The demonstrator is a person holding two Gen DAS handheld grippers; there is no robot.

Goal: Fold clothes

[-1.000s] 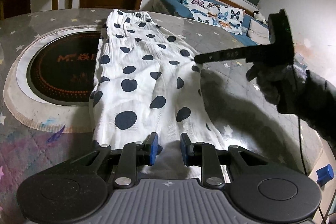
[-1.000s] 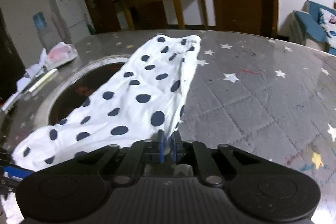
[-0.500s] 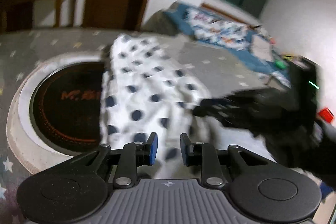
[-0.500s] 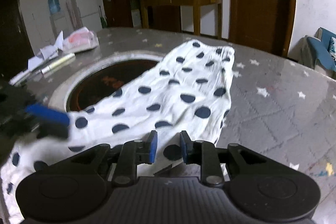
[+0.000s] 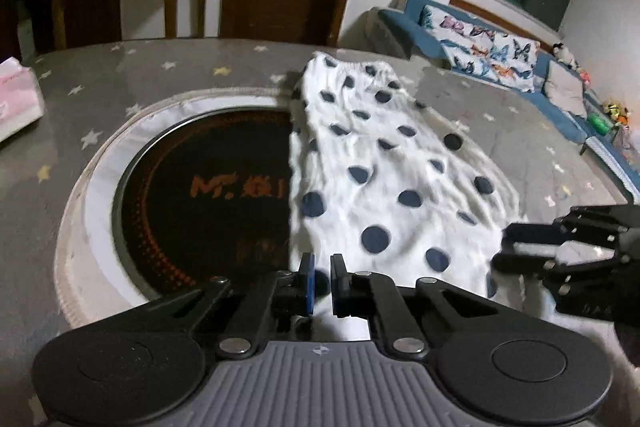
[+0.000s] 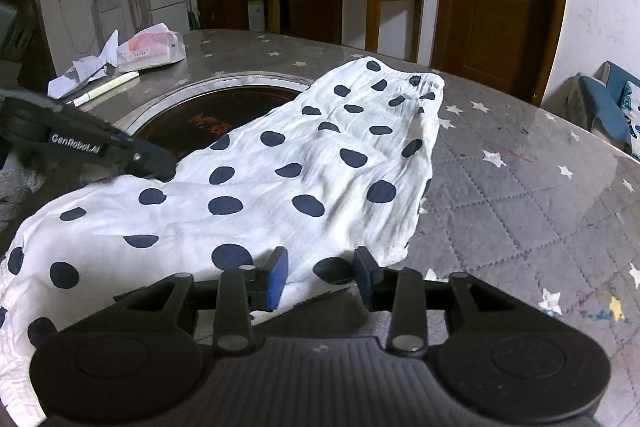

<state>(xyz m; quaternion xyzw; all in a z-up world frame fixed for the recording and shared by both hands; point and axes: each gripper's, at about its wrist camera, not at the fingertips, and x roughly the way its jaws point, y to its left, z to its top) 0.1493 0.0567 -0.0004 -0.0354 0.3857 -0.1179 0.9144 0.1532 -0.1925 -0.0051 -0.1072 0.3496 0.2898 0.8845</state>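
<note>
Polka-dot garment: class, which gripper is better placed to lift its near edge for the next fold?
Probably the left gripper: its jaws have just been closing at the polka-dot garment's edge. The right gripper has just been opening, pads clear of the cloth.

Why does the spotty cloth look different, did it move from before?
Yes. The spotty cloth now lies flatter; its near edge, earlier pinched in the right gripper, lies loose between jaws that have just been opening, near the round black plate.

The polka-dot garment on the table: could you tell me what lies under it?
The polka-dot garment overlaps the right edge of the round black hotplate and the grey star-print table cover. Whatever else it covers is hidden.
</note>
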